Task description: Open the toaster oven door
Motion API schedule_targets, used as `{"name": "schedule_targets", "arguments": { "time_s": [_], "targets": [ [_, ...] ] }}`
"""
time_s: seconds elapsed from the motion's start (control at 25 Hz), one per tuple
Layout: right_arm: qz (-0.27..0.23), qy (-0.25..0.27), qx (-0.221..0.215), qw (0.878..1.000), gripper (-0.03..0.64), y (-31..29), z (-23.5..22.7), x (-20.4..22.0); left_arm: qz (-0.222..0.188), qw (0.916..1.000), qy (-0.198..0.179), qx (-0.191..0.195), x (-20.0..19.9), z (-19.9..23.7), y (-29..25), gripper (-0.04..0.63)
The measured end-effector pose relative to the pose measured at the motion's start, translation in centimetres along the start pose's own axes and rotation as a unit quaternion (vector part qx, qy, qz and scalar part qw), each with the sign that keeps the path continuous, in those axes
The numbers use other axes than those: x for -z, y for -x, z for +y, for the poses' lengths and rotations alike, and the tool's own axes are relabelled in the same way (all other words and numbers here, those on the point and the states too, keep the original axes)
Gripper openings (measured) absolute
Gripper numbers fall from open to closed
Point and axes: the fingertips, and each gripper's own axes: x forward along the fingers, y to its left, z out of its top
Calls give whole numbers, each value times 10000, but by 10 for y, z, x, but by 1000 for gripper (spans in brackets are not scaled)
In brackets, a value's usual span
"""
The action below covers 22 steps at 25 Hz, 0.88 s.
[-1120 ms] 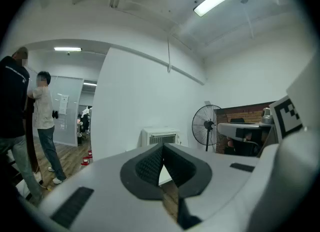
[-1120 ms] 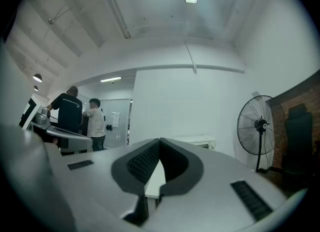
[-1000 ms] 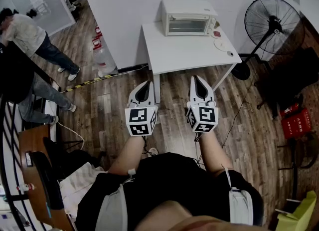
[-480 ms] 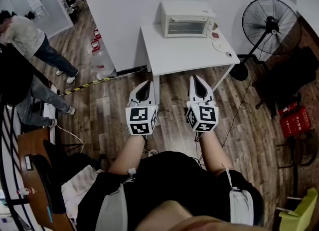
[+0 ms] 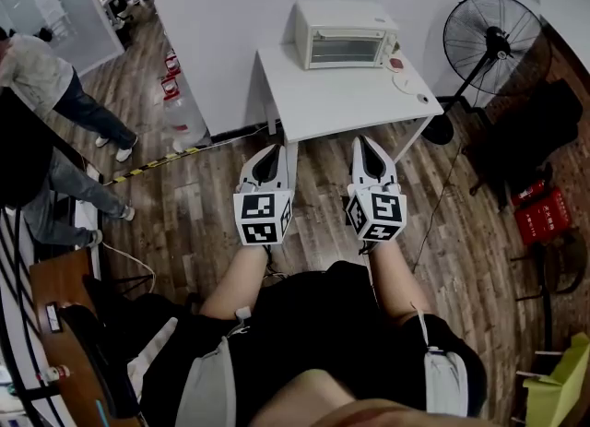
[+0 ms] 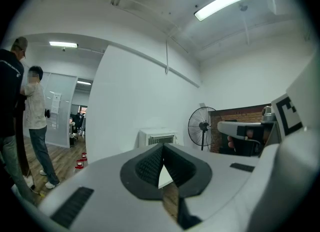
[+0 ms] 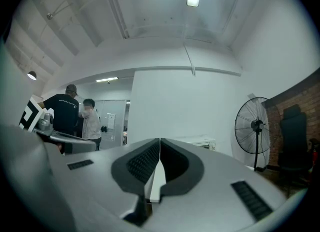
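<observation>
A white toaster oven (image 5: 346,33) with its glass door closed stands at the back of a small white table (image 5: 341,98) against the wall. It shows small and far off as the toaster oven (image 6: 156,138) in the left gripper view and the toaster oven (image 7: 202,141) in the right gripper view. My left gripper (image 5: 268,151) and right gripper (image 5: 367,148) hang side by side over the wooden floor, short of the table's near edge. Both are shut with nothing between the jaws.
A black standing fan (image 5: 487,47) is right of the table. Small round items (image 5: 410,82) lie on the table's right part. A water jug (image 5: 183,113) stands on the floor at left, and two people (image 5: 46,112) stand further left. Red crates (image 5: 544,213) sit at far right.
The view has shifted slightly toward the table; both grippers sit a little closer to its near edge. The people at left have drifted outward in the frame.
</observation>
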Motion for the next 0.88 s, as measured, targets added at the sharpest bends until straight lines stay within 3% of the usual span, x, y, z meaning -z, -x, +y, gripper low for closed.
{"name": "schedule_targets", "arguments": {
  "time_s": [0.44,0.88],
  "targets": [
    [-31,-73,99,9999,-5,-51,-1,15,26,9999,-154,-29,3,35,-41,11],
    [-132,-119,-7,9998,-5,-178,-66,25,-30,9990,-203,-387,-15,69,-166,12]
  ]
}}
